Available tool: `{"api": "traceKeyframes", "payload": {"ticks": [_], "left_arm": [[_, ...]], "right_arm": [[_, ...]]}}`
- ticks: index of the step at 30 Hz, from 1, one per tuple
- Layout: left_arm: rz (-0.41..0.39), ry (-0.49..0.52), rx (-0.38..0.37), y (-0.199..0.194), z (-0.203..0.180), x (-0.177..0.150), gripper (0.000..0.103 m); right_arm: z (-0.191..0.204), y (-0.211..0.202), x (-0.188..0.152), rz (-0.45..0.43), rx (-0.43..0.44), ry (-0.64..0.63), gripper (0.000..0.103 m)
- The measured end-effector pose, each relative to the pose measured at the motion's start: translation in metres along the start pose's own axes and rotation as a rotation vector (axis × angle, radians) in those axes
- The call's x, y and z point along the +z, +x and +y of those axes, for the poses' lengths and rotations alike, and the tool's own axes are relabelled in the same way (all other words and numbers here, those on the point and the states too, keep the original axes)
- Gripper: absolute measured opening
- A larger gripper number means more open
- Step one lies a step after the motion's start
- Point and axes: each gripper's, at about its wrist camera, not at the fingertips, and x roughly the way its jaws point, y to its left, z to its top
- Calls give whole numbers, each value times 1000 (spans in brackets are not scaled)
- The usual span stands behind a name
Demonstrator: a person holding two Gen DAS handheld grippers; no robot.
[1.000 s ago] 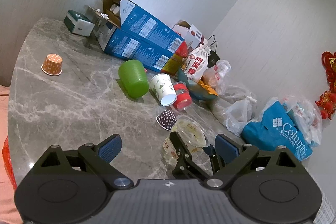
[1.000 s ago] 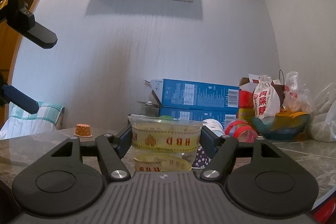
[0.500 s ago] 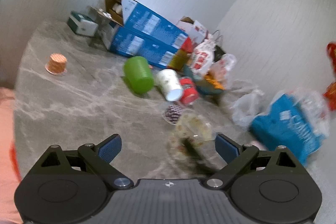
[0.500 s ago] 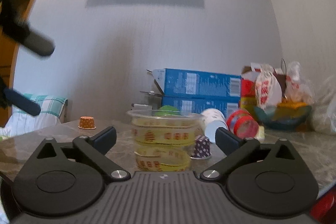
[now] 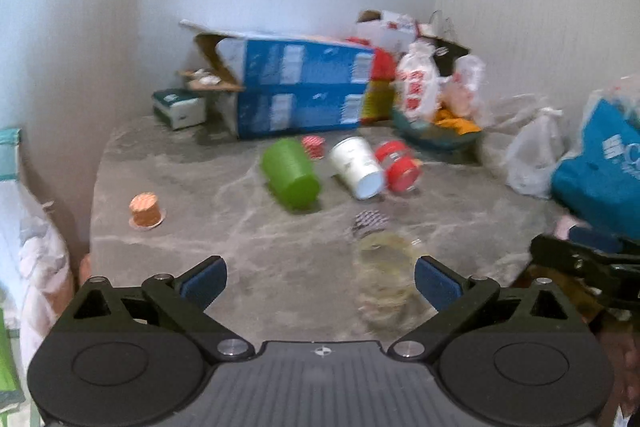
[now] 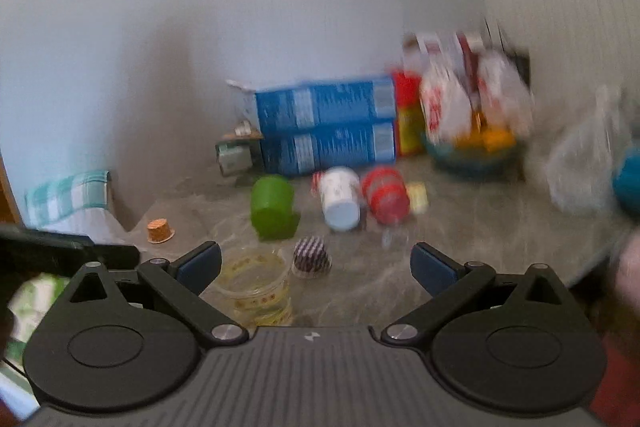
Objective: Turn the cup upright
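A clear plastic cup (image 6: pixel 256 287) with yellow print stands upright on the marble table, mouth up; it also shows in the left wrist view (image 5: pixel 386 279), blurred. My right gripper (image 6: pixel 316 263) is open and empty, pulled back, with the cup just inside its left finger. My left gripper (image 5: pixel 320 281) is open and empty, with the cup near its right finger. The right gripper shows at the right edge of the left wrist view (image 5: pixel 588 259).
A green cup (image 5: pixel 290 173), a white cup (image 5: pixel 356 167) and a red cup (image 5: pixel 398 167) lie on their sides. A dotted paper cup (image 5: pixel 368 223) and an orange one (image 5: pixel 146 209) stand upside down. Blue boxes (image 5: pixel 300 87), bags and a bowl crowd the back.
My right gripper opened, let go of the clear cup and drew back and up. The cup now stands on the table. Both views swung and are blurred by motion.
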Motion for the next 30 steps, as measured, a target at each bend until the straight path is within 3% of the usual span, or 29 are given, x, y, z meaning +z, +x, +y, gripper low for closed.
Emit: {"api": "traceKeyframes", "payload": {"ticks": [13, 30], "left_arm": [[69, 24, 44, 5, -27, 4, 101], [80, 31, 53, 4, -28, 7, 101]], "right_arm": [[-15, 13, 3, 152, 10, -16, 102], [-10, 9, 8, 147, 35, -29, 102]]}}
